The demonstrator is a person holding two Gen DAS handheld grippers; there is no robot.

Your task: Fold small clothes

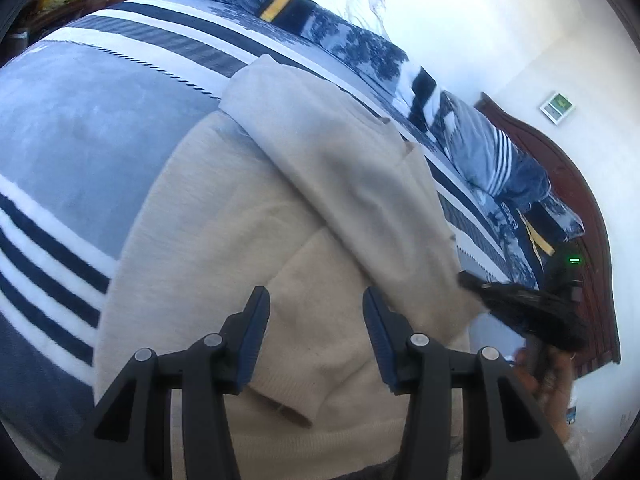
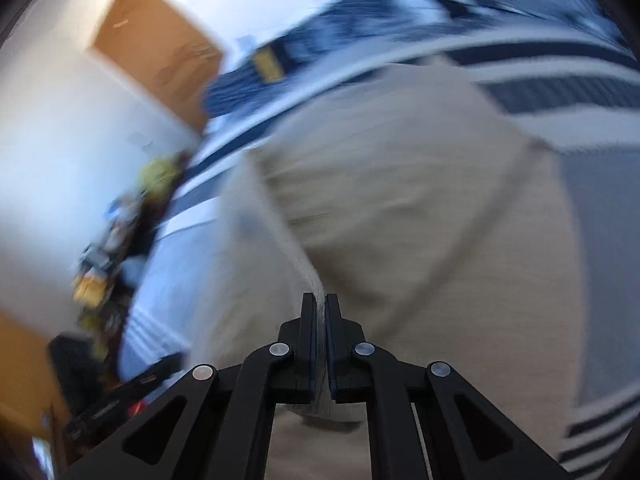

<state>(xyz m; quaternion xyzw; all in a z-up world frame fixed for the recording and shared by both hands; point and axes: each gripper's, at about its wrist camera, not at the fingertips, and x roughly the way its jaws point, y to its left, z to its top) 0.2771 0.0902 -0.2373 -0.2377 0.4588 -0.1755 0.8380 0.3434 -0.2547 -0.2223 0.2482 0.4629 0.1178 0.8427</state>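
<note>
Right claw (image 2: 319, 312) is clamping a fold of the beige knit sweater (image 1: 248, 248) on the blue striped bed blanket (image 1: 80, 128); left claw (image 1: 316, 320) is hovering with fingers apart.

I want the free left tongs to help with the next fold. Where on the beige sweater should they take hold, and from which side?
Probably the ribbed sleeve cuff of the beige sweater, lying just below the open left tongs. It is a thin, free edge on the flat body, so come down from above and pinch across it. The right tongs are shut on a fold at the far side.
</note>
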